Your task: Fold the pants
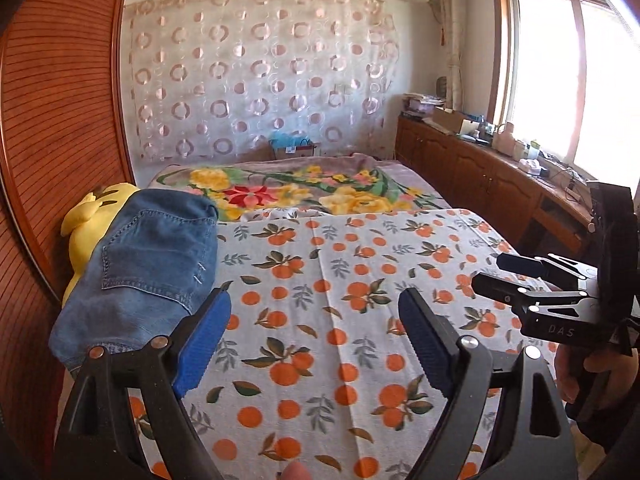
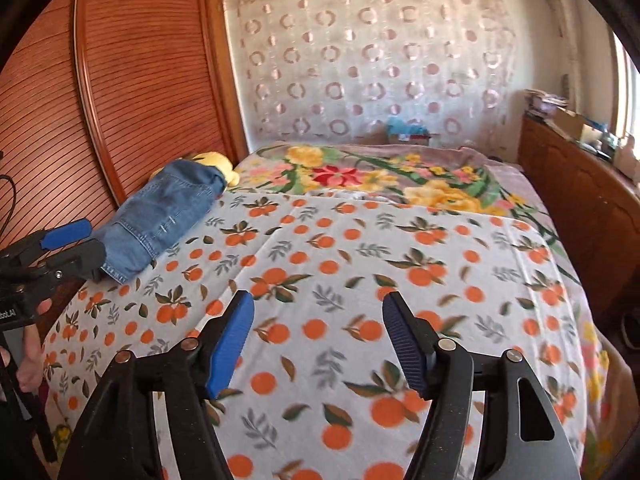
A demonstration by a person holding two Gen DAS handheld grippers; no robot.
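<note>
**Operator:** Gripper status first. My left gripper (image 1: 314, 340) stands wide with nothing between the blue pads; my right gripper (image 2: 318, 344) is also parted and empty, hanging over the orange-print bedspread (image 2: 360, 248).

**Inspector:** Location of the pants?

**Operator:** The pants (image 1: 148, 256) lie as a folded denim bundle at the left edge of the bed, draped partly over a yellow plush toy (image 1: 86, 220) beside the wooden headboard (image 1: 60, 120). Neither gripper touches them.

**Inspector:** Bearing and axis?

**Operator:** They sit ahead and to the left of both grippers. Long axis runs away from me, roughly along the bed's left edge. My left gripper is the nearer one — its left pad shows just beside the bundle's near end. The right is well apart, across open bedspread.

**Inspector:** Differences between views?

**Operator:** The left wrist view shows the back pocket and stitching close up, and the right gripper's body at its edge. The right wrist view shows the whole bundle (image 2: 160, 216) with the left gripper (image 2: 64, 240) near its hem — I judge the fold complete, or nearly so.
</note>
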